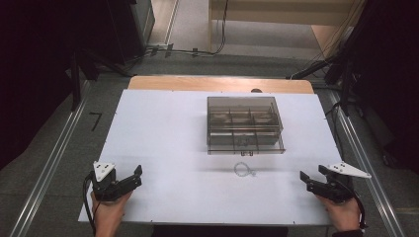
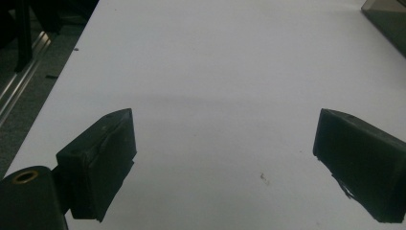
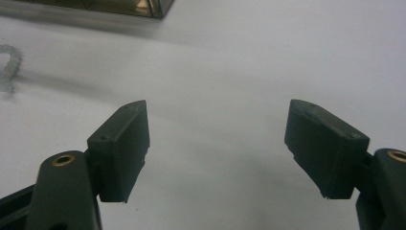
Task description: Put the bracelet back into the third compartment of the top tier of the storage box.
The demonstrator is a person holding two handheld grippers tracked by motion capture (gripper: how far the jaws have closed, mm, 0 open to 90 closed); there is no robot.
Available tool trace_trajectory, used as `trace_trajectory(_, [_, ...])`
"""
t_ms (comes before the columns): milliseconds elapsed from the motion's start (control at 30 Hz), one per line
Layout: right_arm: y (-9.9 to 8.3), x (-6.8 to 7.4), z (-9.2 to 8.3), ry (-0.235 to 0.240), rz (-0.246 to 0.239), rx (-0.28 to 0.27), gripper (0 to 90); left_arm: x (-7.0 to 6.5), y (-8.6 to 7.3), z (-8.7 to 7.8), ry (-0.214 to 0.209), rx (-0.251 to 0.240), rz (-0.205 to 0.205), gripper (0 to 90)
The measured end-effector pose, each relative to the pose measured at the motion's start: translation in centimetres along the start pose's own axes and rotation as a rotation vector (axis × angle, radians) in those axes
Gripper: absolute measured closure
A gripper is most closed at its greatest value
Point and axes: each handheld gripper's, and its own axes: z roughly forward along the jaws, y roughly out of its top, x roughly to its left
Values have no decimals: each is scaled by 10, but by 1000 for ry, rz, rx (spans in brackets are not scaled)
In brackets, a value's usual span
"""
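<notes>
A clear, smoky plastic organiser box (image 1: 244, 125) with several compartments stands in the middle of the white table (image 1: 163, 133). A small pale beaded loop (image 1: 243, 170) lies on the table just in front of the box; its edge also appears as the loop (image 3: 8, 67) at the far left of the right gripper view. My left gripper (image 1: 132, 177) rests near the front left corner, open, with bare table between its jaws (image 2: 225, 158). At the front right my right gripper (image 1: 312, 176) stands open too, nothing between its pads (image 3: 218, 139). A corner of the box (image 3: 143, 7) lies ahead of it.
The table's wooden far edge (image 1: 220, 84) shows beyond the white surface. Metal rails (image 1: 47, 168) run along the floor on both sides. Cables and dark stands (image 1: 316, 66) crowd the floor behind the table. A box corner (image 2: 385, 19) lies at the upper right of the left gripper view.
</notes>
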Motion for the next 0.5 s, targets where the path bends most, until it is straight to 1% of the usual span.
trace_trajectory(200, [0, 2, 2, 12, -6, 9, 218, 1, 0, 0, 1, 1, -2, 78])
trace_trajectory(400, [0, 4, 2, 12, -10, 9, 218, 0, 0, -1, 0, -8, 0, 78])
trace_trajectory(500, [1, 6, 3, 25, -11, 13, 218, 0, 0, -1, 0, -6, -3, 77])
